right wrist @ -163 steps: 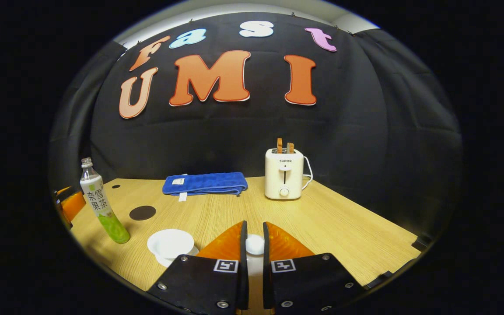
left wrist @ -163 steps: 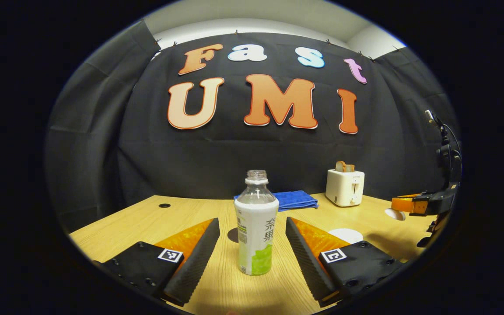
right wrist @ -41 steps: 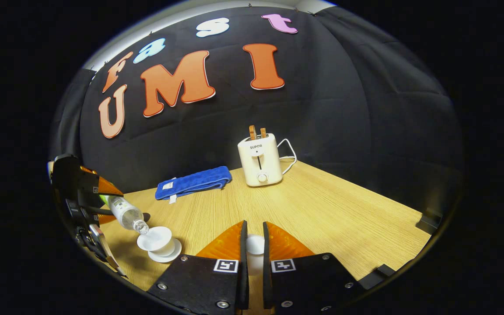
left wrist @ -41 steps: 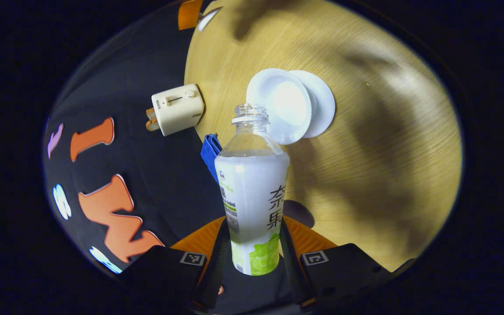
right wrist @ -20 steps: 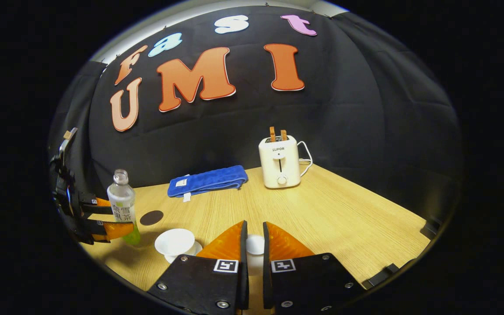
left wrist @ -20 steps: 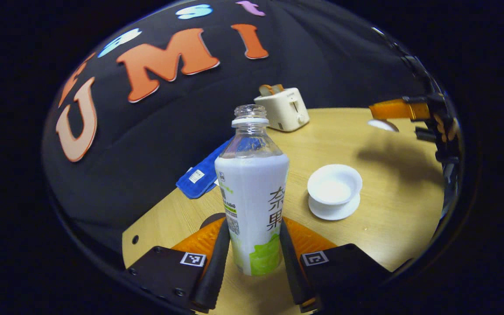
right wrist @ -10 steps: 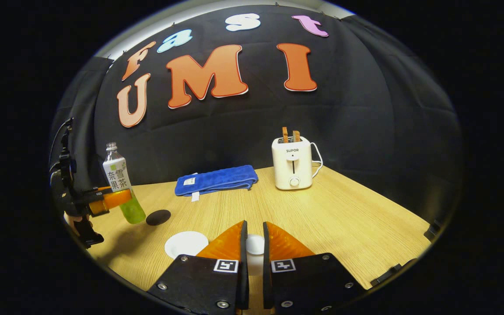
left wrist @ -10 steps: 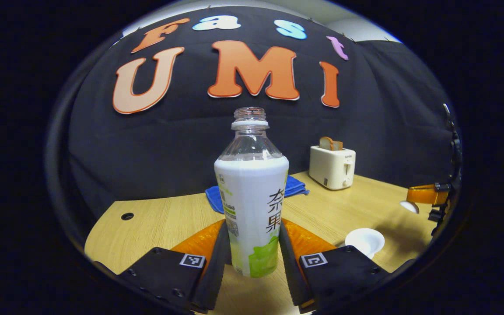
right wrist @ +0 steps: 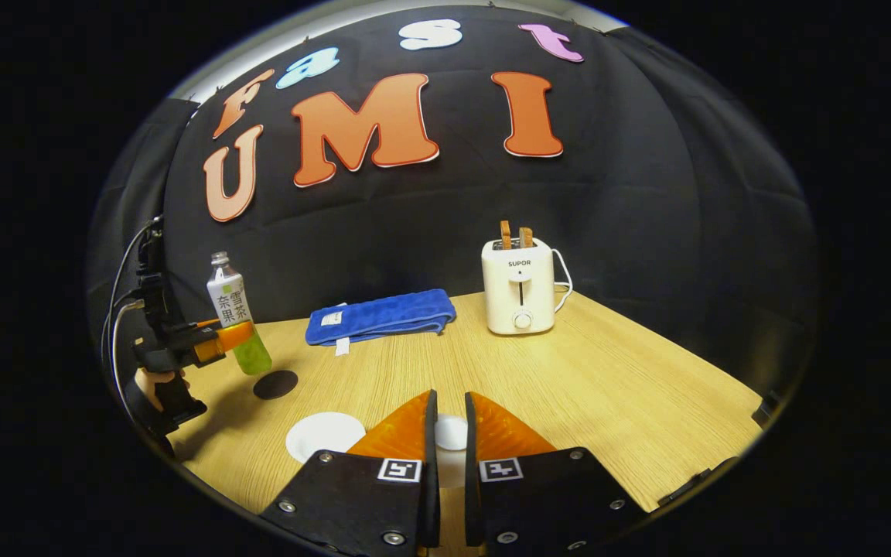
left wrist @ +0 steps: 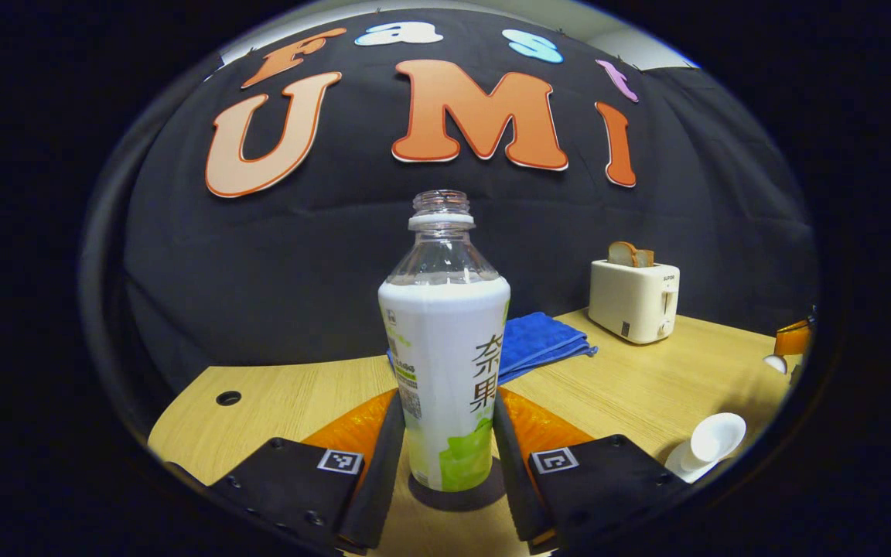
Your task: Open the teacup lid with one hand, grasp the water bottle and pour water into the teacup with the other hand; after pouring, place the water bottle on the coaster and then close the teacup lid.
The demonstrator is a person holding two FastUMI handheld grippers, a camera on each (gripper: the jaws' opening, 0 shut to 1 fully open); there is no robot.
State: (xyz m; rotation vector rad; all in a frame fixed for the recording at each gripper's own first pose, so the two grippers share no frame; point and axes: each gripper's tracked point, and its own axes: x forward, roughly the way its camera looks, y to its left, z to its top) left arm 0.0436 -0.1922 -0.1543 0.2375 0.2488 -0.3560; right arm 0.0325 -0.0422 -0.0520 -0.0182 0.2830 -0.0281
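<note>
Nearest me, the right gripper [right wrist: 445, 433] is clenched on the knob of the teacup lid [right wrist: 450, 432], holding it clear of the open teacup [right wrist: 326, 433] on the table [right wrist: 608, 387]. Farther off, the left gripper [left wrist: 445, 433] grasps the water bottle [left wrist: 445, 348] upright just above the dark coaster [right wrist: 275, 384], so pouring looks done. I'd judge the next move is lowering it squarely onto the coaster before letting go, then bringing the lid back over the cup; beyond sit a blue towel [right wrist: 380, 316] and a toaster [right wrist: 519, 286].
</note>
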